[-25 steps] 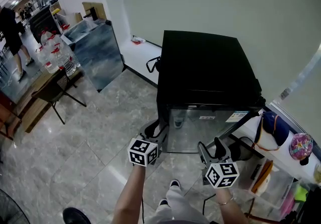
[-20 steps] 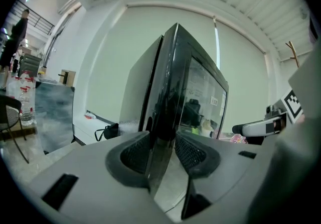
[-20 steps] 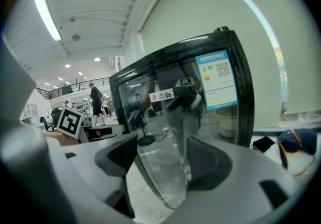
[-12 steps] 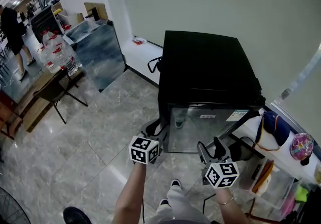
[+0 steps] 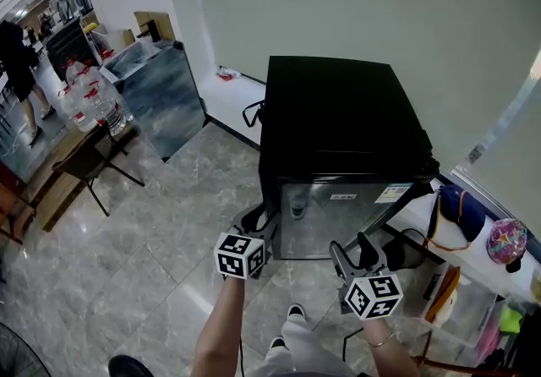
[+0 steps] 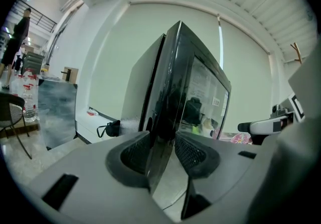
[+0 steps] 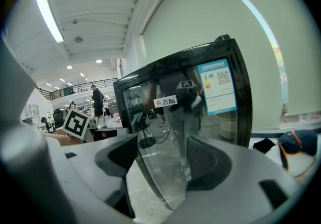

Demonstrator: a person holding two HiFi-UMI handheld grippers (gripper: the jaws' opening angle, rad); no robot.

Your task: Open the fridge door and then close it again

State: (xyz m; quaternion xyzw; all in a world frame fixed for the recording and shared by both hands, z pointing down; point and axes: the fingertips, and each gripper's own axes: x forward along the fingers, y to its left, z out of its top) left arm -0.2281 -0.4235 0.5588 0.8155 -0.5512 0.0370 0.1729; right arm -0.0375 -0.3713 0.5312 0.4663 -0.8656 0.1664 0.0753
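Head view: looking steeply down on a black fridge backing onto a pale wall and turning its glass fridge door toward the person. Holding the left gripper at the door's left edge and the right gripper just off the door's lower right corner, both low over a grey tiled floor. Taking in, at the left, a blue-grey glass tank, a cluster of water bottles and a dark chair. Taking in, at the right, a dark bag and a pink round thing.

Left gripper view: pinching the door's upright edge between the two fingers, laying one pad on the side face and the other on the glass front, at a narrow gap. Finding the door close against the cabinet; being unable to judge any crack at the seam.

Right gripper view: spreading this gripper's fingers wide and clamping nothing. Framing the door's lower corner in the gap, pressing neither pad on it. Facing the glass front, showing a blue-and-white label near its top right corner. Catching the left gripper's marker cube at the far left.
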